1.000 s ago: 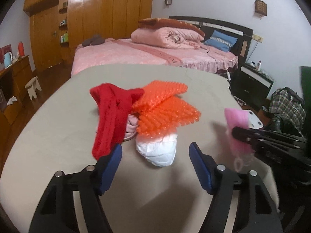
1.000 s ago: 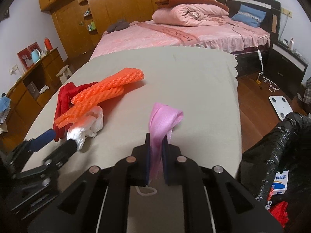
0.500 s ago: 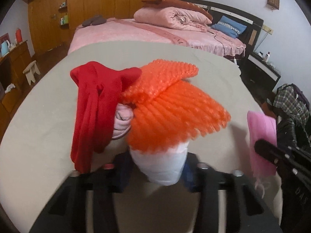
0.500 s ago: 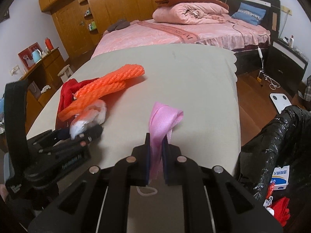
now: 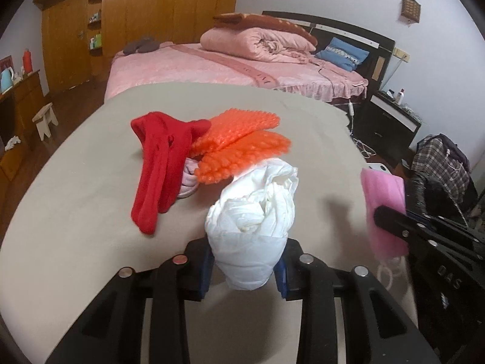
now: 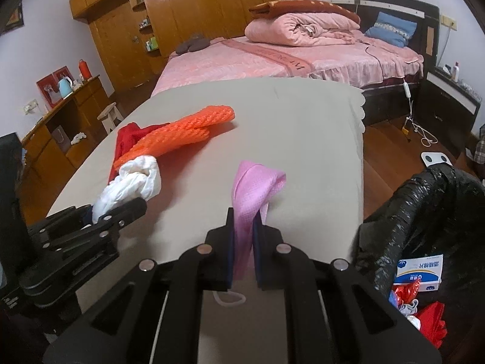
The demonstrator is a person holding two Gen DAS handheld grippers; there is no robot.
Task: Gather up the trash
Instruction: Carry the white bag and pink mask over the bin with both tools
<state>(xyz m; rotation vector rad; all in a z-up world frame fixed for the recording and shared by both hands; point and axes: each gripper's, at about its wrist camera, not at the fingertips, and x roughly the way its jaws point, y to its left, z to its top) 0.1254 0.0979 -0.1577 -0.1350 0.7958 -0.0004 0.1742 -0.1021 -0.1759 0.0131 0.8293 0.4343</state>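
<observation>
The left gripper [image 5: 247,268] was clamped on the white crumpled bag [image 5: 254,227], its blue pads pressed against the lower part of the bundle. One second before, the same jaws stood spread wide on either side of the bag, which then lay on the beige table [image 5: 91,212] under the orange foam netting [image 5: 242,148]; half a second before, the pads had moved in around it. In the current frames the bag stood clear of the netting, with its crumpled top fully exposed. The netting, the red cloth [image 5: 160,166] and the small pink item [image 5: 189,179] beneath them remained on the table in the same arrangement. The right gripper [image 6: 244,236] was clenched on the pink mask [image 6: 251,194], unchanged across all three instants, with the mask's white ear loop [image 6: 229,298] hanging below the fingers. In the right wrist view, the black trash bag [image 6: 424,212] stood open just beside the table's right edge, holding a blue-and-white box [image 6: 419,271] and red scraps [image 6: 432,323]. The pink bed [image 5: 227,66] lay beyond the table.
</observation>
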